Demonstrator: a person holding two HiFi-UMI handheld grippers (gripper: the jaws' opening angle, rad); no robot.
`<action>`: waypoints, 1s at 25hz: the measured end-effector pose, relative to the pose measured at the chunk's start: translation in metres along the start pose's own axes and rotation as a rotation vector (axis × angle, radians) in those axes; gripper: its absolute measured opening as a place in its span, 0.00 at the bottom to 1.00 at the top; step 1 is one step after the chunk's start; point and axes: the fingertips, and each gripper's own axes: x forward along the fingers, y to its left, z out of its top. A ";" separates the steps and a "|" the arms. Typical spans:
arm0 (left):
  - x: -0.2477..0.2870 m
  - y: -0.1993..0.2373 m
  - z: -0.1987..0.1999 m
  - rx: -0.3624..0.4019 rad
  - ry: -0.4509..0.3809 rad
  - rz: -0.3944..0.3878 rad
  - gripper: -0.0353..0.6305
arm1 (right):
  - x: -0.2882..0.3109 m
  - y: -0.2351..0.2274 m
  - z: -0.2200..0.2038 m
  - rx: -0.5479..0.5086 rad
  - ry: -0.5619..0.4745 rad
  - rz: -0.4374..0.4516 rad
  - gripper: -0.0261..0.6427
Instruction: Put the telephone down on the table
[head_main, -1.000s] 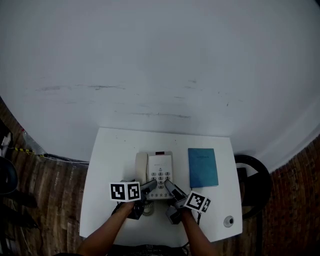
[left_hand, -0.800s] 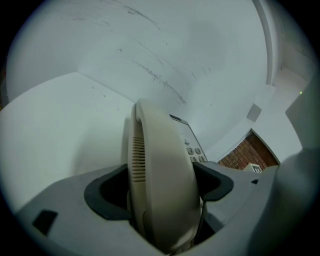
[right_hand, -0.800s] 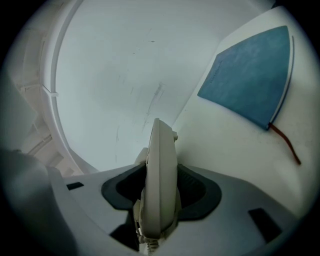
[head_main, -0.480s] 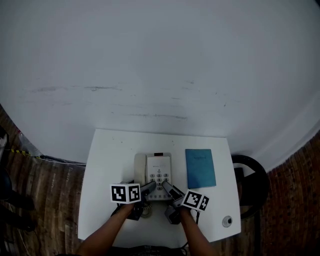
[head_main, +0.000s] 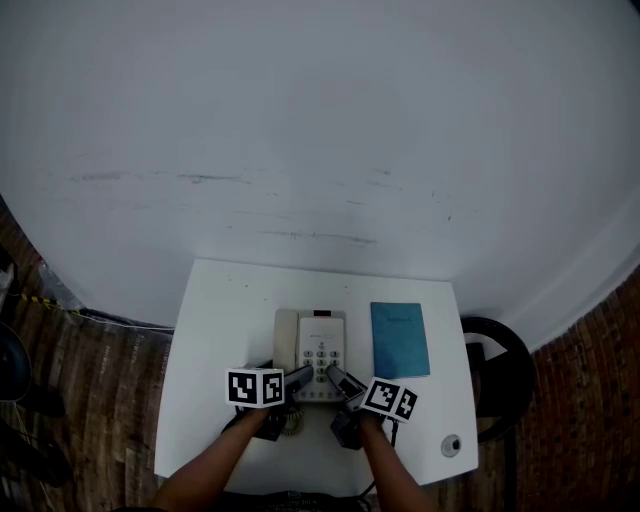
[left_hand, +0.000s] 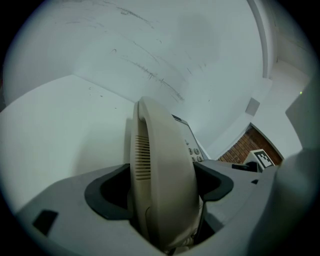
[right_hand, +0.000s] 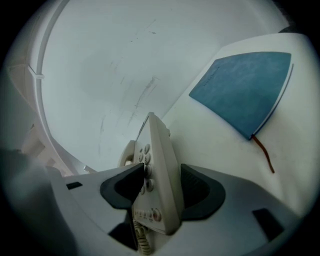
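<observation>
— Where's the telephone (head_main: 318, 355)?
— On the white bench (head_main: 220, 320), just beside a blue notebook (head_main: 399, 338).
— And the left gripper (head_main: 300, 377)?
— Its fingers pinch the handset (left_hand: 160, 180), which fills their gap.
— The right gripper (head_main: 335, 378)?
— Its fingers are opening, spread with the telephone's keypad edge between them.

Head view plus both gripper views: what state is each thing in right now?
Beige push-button telephone: lying on the white table, handset in its cradle.
Blue rectangular notebook: closed, flat, apart from the telephone.
Left gripper: shut on the telephone's handset side.
Right gripper: jaws opening, telephone's keypad edge between them.
</observation>
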 end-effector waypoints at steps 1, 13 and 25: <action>0.000 -0.001 -0.001 0.002 0.004 -0.002 0.65 | 0.000 -0.002 0.000 -0.014 0.005 -0.024 0.36; -0.021 -0.004 0.016 0.024 -0.063 0.012 0.65 | -0.015 -0.003 0.003 -0.321 0.031 -0.174 0.25; -0.067 -0.040 0.056 0.130 -0.226 0.052 0.44 | -0.056 0.043 0.039 -0.480 -0.055 -0.121 0.17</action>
